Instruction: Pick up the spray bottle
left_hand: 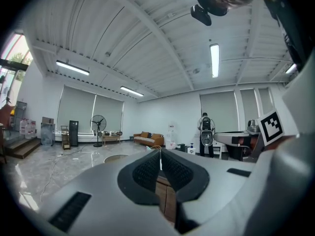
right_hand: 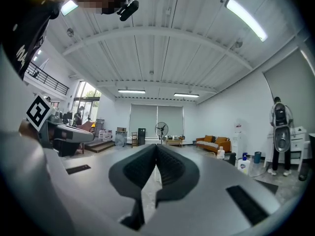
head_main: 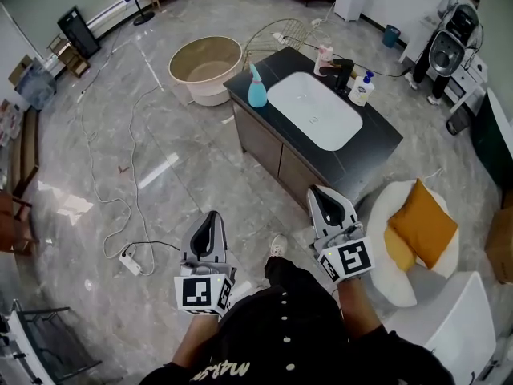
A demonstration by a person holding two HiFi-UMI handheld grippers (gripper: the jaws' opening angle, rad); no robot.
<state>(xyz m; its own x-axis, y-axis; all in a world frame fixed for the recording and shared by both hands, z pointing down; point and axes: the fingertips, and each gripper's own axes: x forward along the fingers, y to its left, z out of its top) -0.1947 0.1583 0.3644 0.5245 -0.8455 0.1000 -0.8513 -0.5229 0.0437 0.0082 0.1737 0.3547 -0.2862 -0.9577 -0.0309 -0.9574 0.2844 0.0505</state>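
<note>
Big open room, grey marble floor (head_main: 96,159). Dark vanity cabinet (head_main: 375,146) stands ahead of me, with a white sink (head_main: 314,111) set in its top. Beige tub (head_main: 206,69) sits on the floor near the cabinet's far left end. White chair (head_main: 449,311) and orange cushion (head_main: 422,223) are off to my right.

Spray bottle (head_main: 257,87): teal, upright, on the cabinet top at its left corner, just beside the sink. It's well apart from the pump bottle (head_main: 362,89) by the faucet (head_main: 343,74).

Left gripper (head_main: 212,215) and right gripper (head_main: 319,192) are both low in front of me, well short of the cabinet, pointing about level. Both are clenched on nothing: pads meet in each gripper view, with nothing between them.

Step, my read: approach, no grasp begun. Next move:
- Close the gap to that left corner.
- Left gripper looks the better lined up.
- Spread the jaws before arrival.
- Come in level on the bottle body, below the trigger head.
- Centre it, squeeze, lift straight up.

Risk: the bottle sits near the edge, so a nudge with clenched fingers could tip it off.
</note>
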